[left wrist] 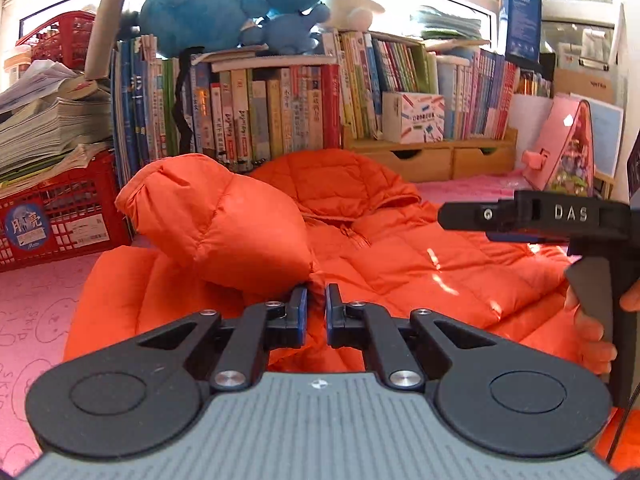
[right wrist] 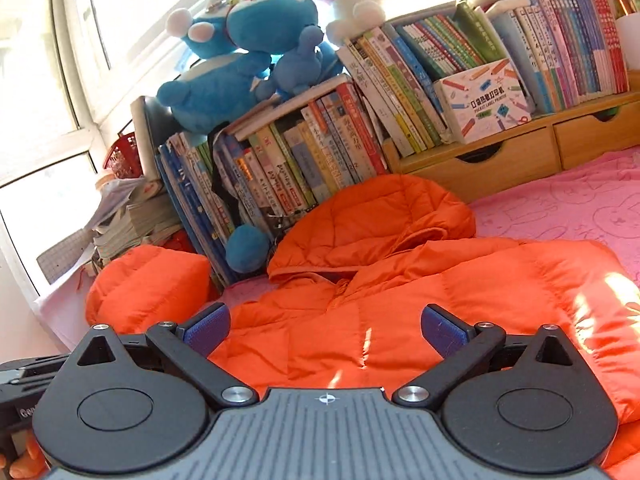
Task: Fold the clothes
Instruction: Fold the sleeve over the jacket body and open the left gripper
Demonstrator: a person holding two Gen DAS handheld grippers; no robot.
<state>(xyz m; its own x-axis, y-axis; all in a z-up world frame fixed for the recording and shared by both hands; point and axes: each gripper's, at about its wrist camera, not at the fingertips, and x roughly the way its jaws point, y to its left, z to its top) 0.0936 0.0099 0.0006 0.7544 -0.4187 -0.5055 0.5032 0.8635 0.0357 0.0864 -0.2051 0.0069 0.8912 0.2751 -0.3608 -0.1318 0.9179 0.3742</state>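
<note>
An orange hooded puffer jacket [left wrist: 400, 264] lies front up on a pink mat [left wrist: 36, 304], its hood [left wrist: 340, 184] toward the books. My left gripper [left wrist: 316, 300] is shut on the jacket's left sleeve [left wrist: 216, 220], which bulges up, lifted and bent over toward the body. In the left wrist view my right gripper [left wrist: 444, 216] shows side-on above the jacket's right half, held by a hand [left wrist: 588, 324]. Its own view has the right gripper [right wrist: 324, 328] open over the jacket's chest [right wrist: 360, 320], nothing between the fingers. The raised sleeve [right wrist: 148, 284] sits at its left.
A row of books [left wrist: 260, 116] and a wooden drawer shelf [left wrist: 432, 160] stand right behind the hood. Red crates [left wrist: 60, 220] with paper stacks are at the left, a pink box [left wrist: 568, 156] at the right. Plush toys [right wrist: 248, 48] sit on the books.
</note>
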